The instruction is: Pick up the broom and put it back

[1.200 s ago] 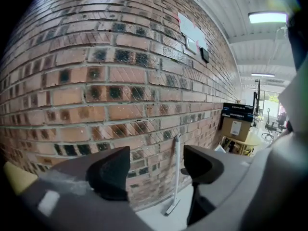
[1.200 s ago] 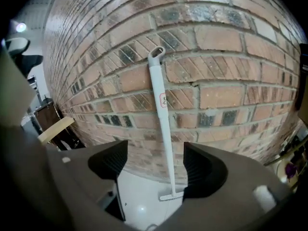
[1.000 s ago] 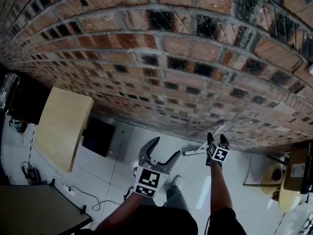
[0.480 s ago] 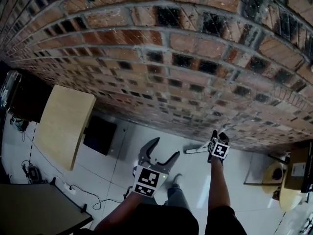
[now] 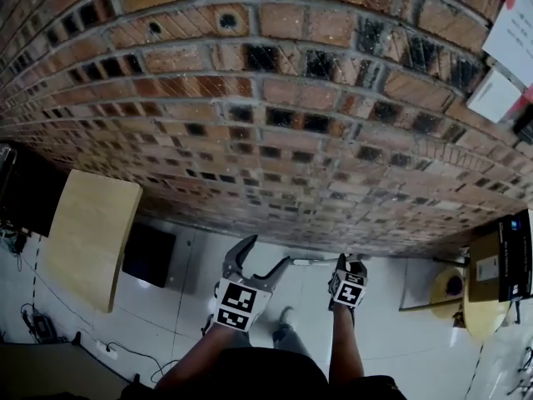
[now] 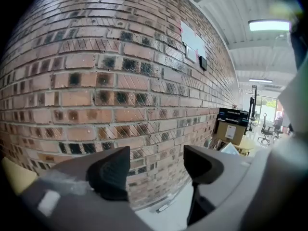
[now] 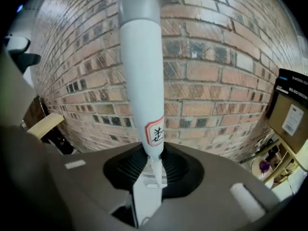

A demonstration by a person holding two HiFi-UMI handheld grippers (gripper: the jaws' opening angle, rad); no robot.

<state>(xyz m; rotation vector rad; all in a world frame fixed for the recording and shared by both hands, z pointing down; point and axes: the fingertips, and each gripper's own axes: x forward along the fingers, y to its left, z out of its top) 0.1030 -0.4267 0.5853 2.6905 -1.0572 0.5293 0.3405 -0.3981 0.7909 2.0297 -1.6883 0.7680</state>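
Right gripper view: the white handle of the broom [image 7: 143,76] rises from between the jaws.
Right gripper [image 7: 151,167]: clamped tight on that handle.
Left gripper [image 6: 156,166]: jaws apart, nothing between them.
Backdrop: brick wall [image 5: 291,140], close ahead of both grippers.

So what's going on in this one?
A person faces a brick wall with a gripper in each hand. The right gripper is shut on the pale broom handle, which rises past its jaws toward the wall. The left gripper is open and empty, held out beside it. The broom is in hand, not yet put back.
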